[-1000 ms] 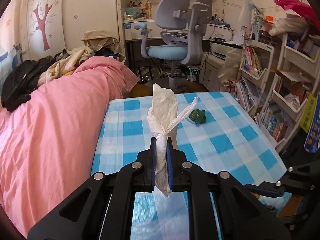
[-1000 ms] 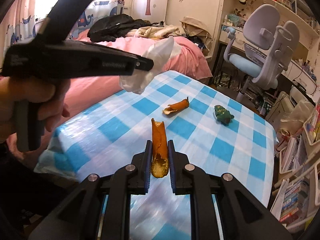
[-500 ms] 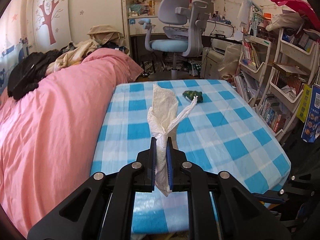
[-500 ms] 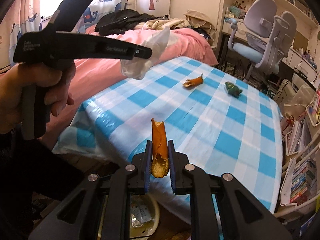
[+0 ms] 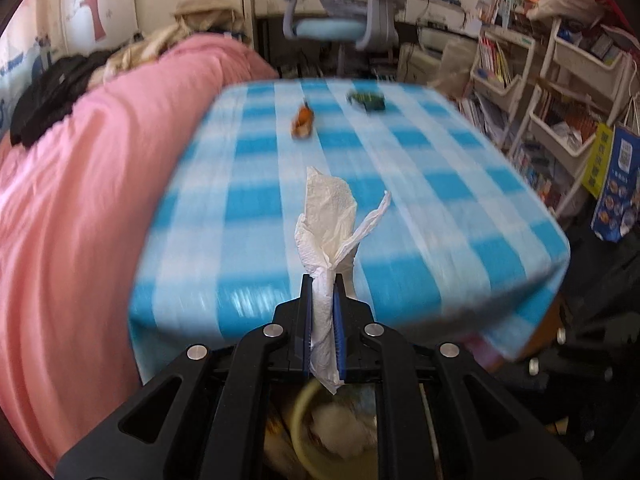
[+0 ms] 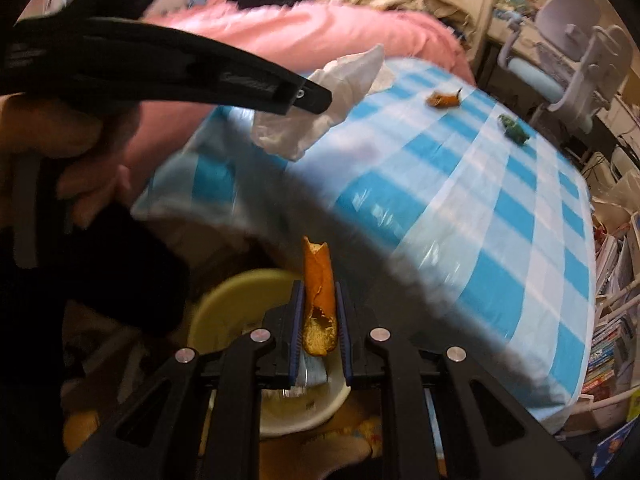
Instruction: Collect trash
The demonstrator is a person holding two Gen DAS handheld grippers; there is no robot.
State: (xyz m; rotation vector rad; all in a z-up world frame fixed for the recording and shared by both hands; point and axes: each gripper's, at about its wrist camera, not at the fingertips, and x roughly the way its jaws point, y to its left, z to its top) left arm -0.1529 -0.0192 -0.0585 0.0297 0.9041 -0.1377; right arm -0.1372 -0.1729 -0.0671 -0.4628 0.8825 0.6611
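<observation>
Both grippers have been drawn back past the table edge; the yellow bin, now seen below, holds blurred waste. The left gripper is clamped on a tissue, the right gripper on an orange peel.

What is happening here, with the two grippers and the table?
A person is clearing trash from a blue checked table. The left gripper is shut on a crumpled white paper towel, and the right gripper is shut on an orange peel. Both hang past the table's edge, above a yellowish bin on the floor. Another peel piece and a green scrap lie on the table.
</observation>
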